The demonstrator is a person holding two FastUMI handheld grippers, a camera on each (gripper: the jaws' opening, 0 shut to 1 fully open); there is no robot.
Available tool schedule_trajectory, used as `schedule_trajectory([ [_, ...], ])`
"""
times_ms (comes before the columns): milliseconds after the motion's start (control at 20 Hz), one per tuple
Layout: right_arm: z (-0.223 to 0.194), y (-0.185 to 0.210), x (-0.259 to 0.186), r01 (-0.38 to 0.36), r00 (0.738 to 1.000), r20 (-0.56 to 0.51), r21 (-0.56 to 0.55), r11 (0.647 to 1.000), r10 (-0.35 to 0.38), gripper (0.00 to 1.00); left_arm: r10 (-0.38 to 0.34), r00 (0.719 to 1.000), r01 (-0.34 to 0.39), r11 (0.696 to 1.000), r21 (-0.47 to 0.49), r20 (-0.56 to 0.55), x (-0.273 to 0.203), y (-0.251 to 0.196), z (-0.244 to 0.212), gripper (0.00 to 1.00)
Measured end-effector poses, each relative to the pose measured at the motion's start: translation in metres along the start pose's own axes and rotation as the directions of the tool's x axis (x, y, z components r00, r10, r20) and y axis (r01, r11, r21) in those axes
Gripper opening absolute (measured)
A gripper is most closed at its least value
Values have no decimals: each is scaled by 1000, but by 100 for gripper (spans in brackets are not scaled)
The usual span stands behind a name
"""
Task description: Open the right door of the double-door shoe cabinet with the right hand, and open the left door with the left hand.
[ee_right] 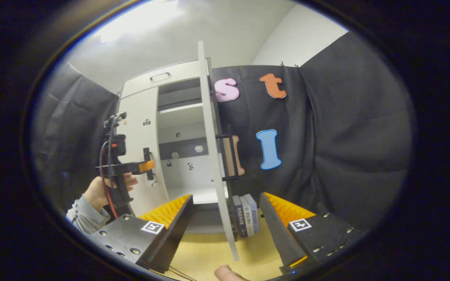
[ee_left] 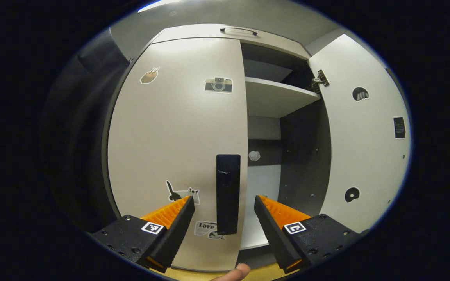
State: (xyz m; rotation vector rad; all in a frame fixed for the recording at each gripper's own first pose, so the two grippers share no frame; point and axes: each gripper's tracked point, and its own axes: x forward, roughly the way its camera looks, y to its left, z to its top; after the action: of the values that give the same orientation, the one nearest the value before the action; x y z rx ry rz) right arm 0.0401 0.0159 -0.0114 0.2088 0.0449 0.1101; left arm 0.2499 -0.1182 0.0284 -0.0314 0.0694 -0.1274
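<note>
The cabinet's left door is closed, pale with stickers, and carries a black vertical handle at its right edge. My left gripper is open, one finger on each side of that handle, neither pressing on it. The right door stands swung open, baring shelves. In the right gripper view the open right door shows edge-on with its handle just ahead of my open right gripper, apart from it. A hand holds the left gripper at the left door.
A drawer with a black handle tops the cabinet. Several books stand on the yellow floor behind the open door. Black cloth wall hangs to the cabinet's right and left.
</note>
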Motion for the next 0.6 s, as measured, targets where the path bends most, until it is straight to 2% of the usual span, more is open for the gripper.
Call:
schedule_trajectory([
  [200, -2, 30, -22, -12, 999, 38, -27, 1000, 13, 100, 19, 1000, -19, 1000, 21, -1, 16, 5, 2, 90],
  [300, -5, 43, -32, -7, 998, 58, -46, 999, 10, 100, 25, 998, -23, 999, 38, -56, 16, 7, -5, 77],
  [350, -6, 49, -35, -5, 998, 69, -53, 999, 9, 100, 25, 999, -24, 999, 29, -27, 18, 6, 0, 71],
  [400, -10, 55, -38, -8, 998, 69, -63, 998, 13, 100, 24, 999, -23, 999, 23, -49, 21, 4, -4, 70],
  [450, -16, 62, -39, -17, 998, 60, -70, 997, 21, 100, 22, 999, -21, 999, 30, -48, 20, 3, -4, 64],
  [500, -24, 69, -39, -29, 998, 47, -72, 997, 32, 100, -15, 999, 16, 1000, 18, -45, 24, -7, -2, 61],
  [600, -37, 80, -38, -42, 999, 20, -60, 997, 43, 100, -13, 999, 14, 1000, 20, -52, 21, -8, -4, 31],
])
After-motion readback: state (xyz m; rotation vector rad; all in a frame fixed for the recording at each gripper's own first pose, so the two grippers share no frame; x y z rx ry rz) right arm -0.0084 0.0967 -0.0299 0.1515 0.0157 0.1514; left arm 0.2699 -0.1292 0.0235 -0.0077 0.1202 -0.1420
